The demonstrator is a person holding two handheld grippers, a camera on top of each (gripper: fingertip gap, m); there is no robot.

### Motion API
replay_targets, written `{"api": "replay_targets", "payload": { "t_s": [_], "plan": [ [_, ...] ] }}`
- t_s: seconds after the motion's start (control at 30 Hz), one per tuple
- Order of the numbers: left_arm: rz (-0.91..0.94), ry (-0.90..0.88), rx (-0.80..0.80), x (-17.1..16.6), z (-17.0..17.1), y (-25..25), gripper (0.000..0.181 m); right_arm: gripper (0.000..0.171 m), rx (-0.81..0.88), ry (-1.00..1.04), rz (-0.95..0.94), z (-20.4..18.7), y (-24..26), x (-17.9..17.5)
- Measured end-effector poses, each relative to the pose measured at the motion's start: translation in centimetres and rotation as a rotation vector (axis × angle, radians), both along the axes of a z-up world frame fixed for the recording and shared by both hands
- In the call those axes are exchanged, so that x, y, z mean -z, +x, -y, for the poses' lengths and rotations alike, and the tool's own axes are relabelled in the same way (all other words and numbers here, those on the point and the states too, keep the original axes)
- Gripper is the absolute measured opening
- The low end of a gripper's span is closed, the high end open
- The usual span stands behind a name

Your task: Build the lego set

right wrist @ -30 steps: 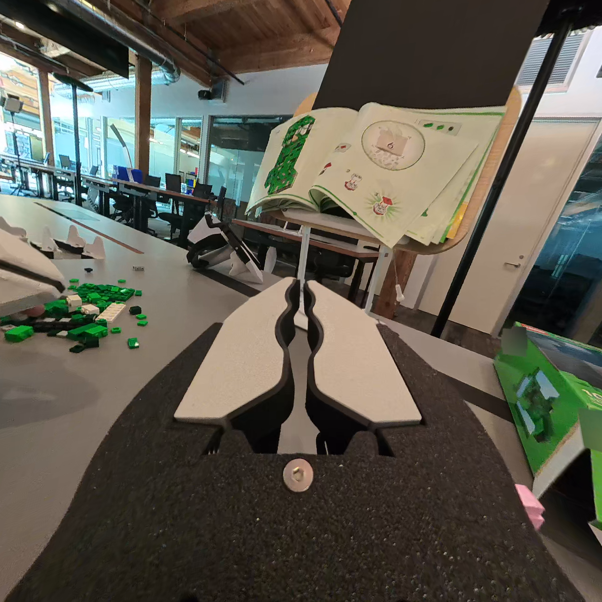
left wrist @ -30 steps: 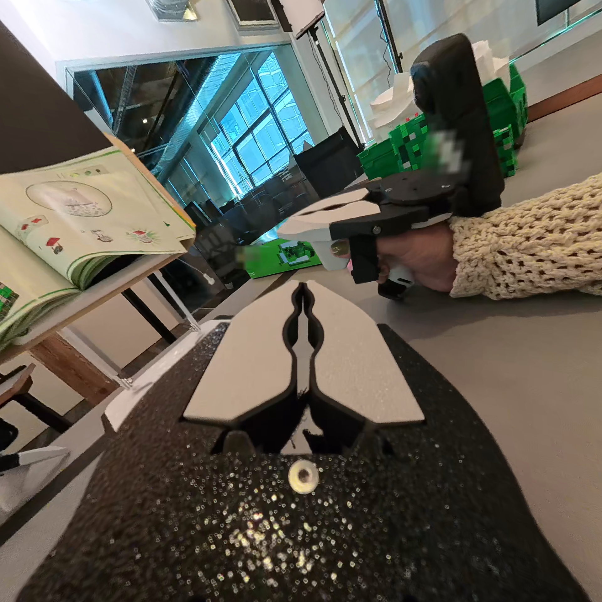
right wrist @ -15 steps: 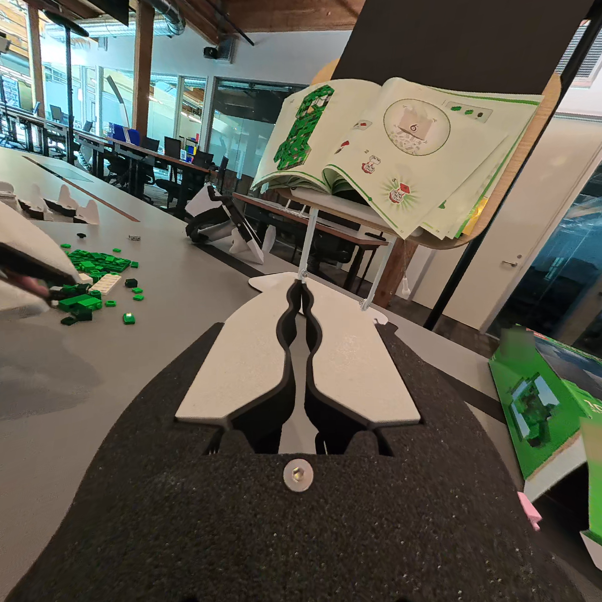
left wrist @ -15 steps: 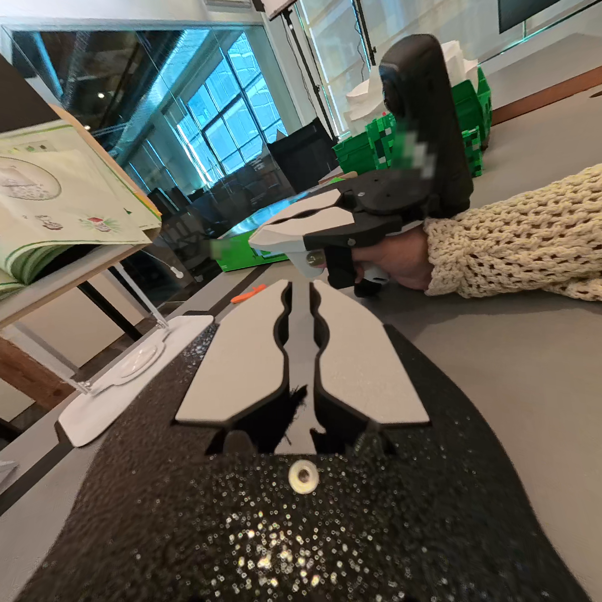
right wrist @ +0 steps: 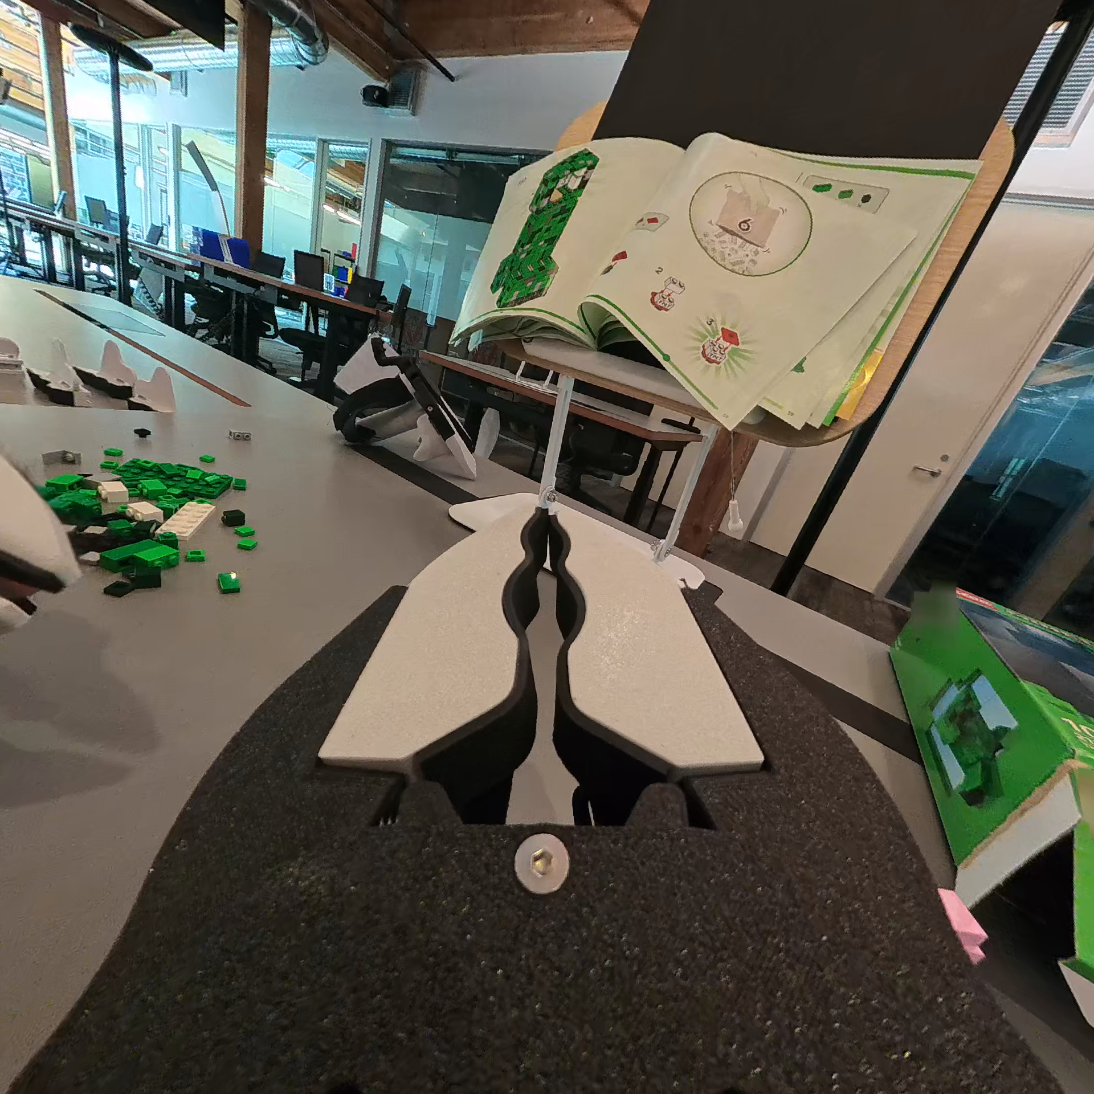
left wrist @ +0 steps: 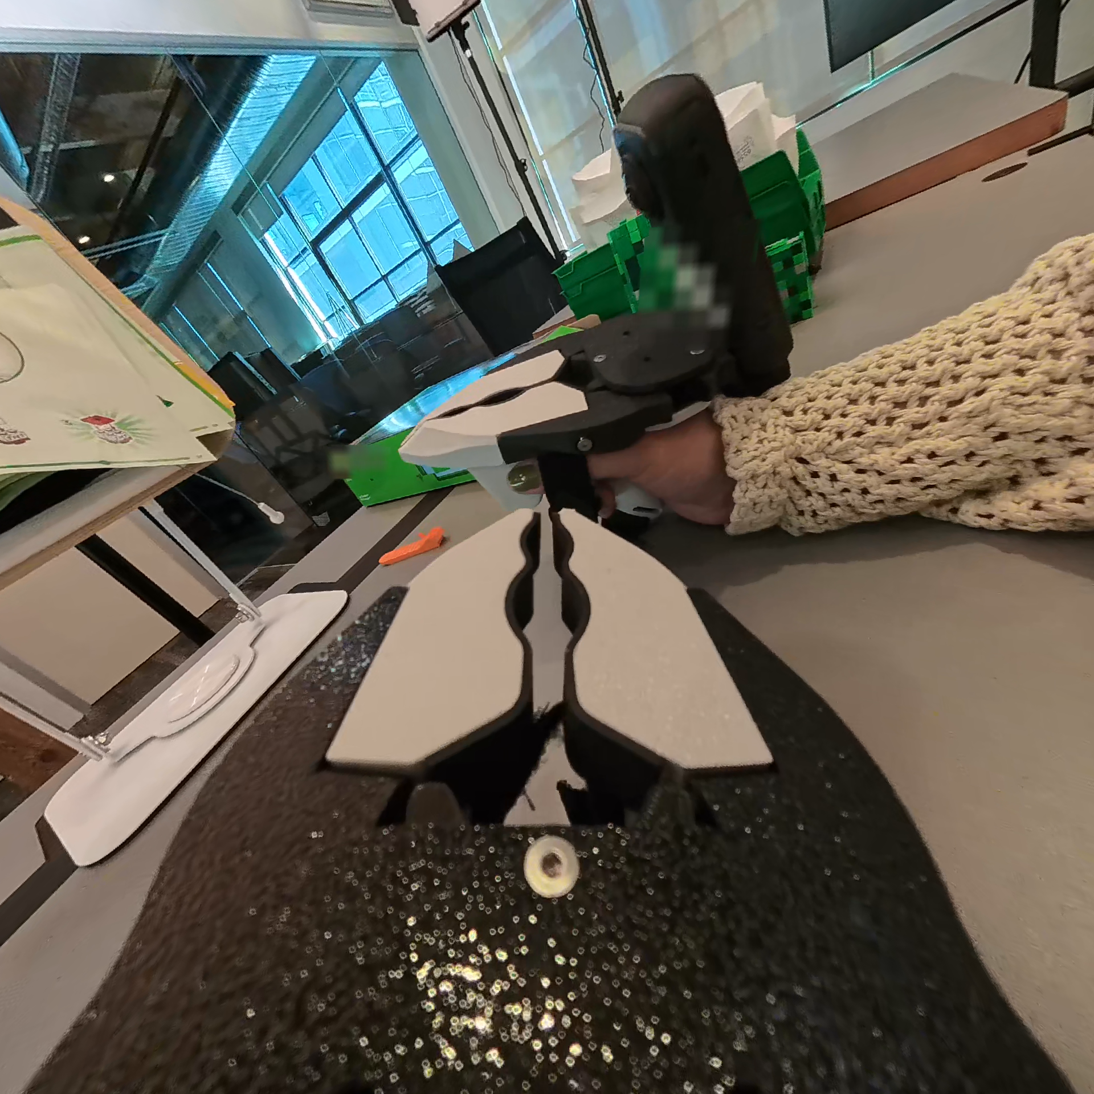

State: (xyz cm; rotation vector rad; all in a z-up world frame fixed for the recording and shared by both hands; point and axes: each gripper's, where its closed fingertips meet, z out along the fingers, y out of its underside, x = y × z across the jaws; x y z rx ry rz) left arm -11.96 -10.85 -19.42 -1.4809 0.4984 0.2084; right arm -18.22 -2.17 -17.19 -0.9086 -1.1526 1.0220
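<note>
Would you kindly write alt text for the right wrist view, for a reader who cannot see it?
The right gripper, its jaws nearly closed on nothing, points across a grey table at an open instruction booklet on a stand. Loose green and white lego pieces lie scattered at left, and a green box sits at right.

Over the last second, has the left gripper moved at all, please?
Yes. In its own view the left gripper has swung rightward: the instruction booklet slid toward the left edge, and an orange piece came into sight.
</note>
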Motion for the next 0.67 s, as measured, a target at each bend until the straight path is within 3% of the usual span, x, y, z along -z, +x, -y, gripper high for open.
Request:
{"api": "replay_targets", "payload": {
  "t_s": [0.4,0.67],
  "plan": [
    [0.012,-0.027,0.063,0.3,0.2,1.0,0.0,0.0,0.005,0.023,0.016,0.1,-0.4,0.2],
    [0.084,-0.006,0.193,-0.3,1.4,2.7,0.0,0.0,0.006,0.065,0.044,0.4,-0.9,0.6]
  ]
}}
